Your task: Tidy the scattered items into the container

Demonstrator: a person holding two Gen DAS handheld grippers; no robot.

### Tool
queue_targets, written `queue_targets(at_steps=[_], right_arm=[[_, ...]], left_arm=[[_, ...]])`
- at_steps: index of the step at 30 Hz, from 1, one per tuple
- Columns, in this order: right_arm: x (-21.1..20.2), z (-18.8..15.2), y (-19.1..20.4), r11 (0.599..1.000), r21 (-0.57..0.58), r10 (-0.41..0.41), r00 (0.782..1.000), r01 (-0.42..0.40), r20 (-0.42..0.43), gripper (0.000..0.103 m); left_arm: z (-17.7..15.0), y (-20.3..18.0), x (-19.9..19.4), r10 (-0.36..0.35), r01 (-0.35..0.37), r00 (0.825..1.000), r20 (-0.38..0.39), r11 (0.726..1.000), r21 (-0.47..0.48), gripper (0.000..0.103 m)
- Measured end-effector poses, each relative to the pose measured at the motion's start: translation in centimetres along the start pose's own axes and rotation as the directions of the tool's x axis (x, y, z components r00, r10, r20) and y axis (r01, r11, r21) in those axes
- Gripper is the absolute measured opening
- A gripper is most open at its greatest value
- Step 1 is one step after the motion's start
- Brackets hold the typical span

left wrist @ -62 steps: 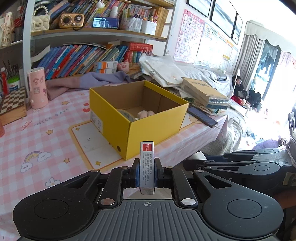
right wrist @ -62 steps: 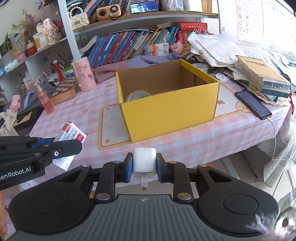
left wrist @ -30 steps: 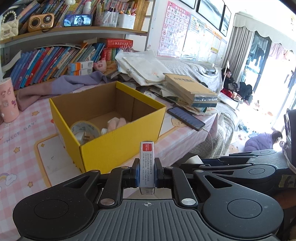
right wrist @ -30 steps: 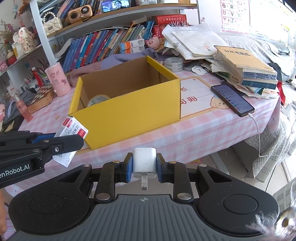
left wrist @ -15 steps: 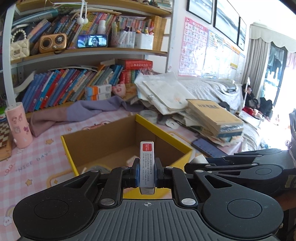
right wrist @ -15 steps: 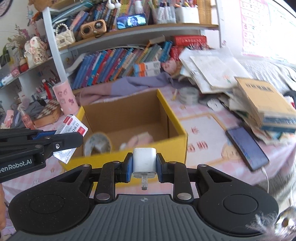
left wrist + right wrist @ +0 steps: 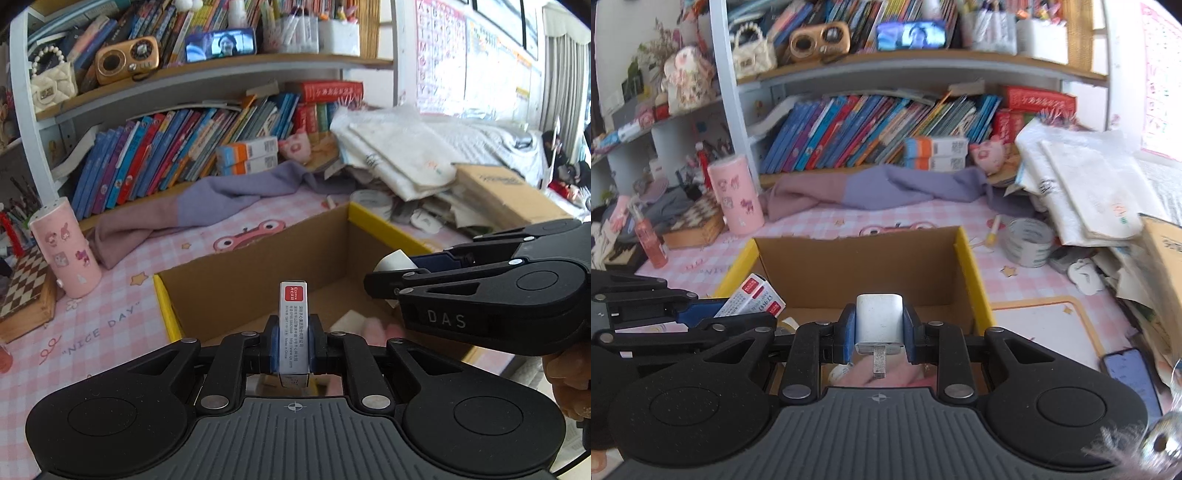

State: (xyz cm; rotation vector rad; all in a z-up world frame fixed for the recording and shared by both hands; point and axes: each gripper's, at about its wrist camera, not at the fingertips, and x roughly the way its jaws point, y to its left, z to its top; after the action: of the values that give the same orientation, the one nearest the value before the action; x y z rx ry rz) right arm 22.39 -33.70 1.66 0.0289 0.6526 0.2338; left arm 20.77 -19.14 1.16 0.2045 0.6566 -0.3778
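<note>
A small carton (image 7: 293,328) is pinched by the left tool (image 7: 293,341); a white charger (image 7: 880,323) by the right tool (image 7: 880,330), above the yellow box (image 7: 971,273).

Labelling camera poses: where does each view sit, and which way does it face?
Left wrist: on the left gripper, facing the yellow box and bookshelf; a hand shows at right.
Right wrist: on the right gripper, facing the same box; the left gripper enters at left.
Shared: box, pink cup, small carton, white charger.
</note>
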Motion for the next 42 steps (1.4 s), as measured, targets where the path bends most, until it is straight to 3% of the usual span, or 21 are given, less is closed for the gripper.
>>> queue_targets(at_steps=[11,20,26,31,34,36,42], right_arm=[[4.5,-2.2,-0.3,1.0,-0.011,0.024,0.988,-0.026,-0.153,0.024],[4.8,-3.0,-0.4,0.999,-0.015,0.039,0.983,-0.042,-0.178,0.024],[4.3,-2.8,-0.6,0.999,0.0,0.035,0.987,-0.036,-0.156,0.034],[3.5,-2.9,-0.7,0.999,0.009,0.037,0.988,-0.036,-0.151,0.038],[2.7,-3.0,-0.8,0.999,0.012,0.031,0.99,-0.03,-0.14,0.04],[2.1,-2.9,-0.9,1.0,0.013,0.026,0.991,-0.025,-0.128,0.042],[-0.1,-2.5,-1.0,1.0,0.01,0.02,0.997,-0.019,-0.073,0.053]], left_arm=[[-1.8,-0.5,2.5,0.033,-0.033,0.994,-0.108,0.999,-0.006,0.013],[-2.2,-1.1,2.6,0.043,-0.045,0.992,-0.116,0.999,-0.011,0.015],[-2.1,-1.2,1.8,0.06,-0.063,0.994,-0.094,0.998,-0.03,0.03],[-2.0,-1.5,0.8,0.075,-0.078,0.994,-0.075,0.996,-0.035,0.035],[-1.9,-1.5,-0.1,0.089,-0.092,0.995,-0.055,0.995,-0.046,0.045],[-1.9,-1.6,-0.8,0.103,-0.105,0.994,-0.034,0.993,-0.057,0.057],[-1.7,-1.9,-3.3,0.143,-0.141,0.989,0.023,0.986,-0.087,0.073]])
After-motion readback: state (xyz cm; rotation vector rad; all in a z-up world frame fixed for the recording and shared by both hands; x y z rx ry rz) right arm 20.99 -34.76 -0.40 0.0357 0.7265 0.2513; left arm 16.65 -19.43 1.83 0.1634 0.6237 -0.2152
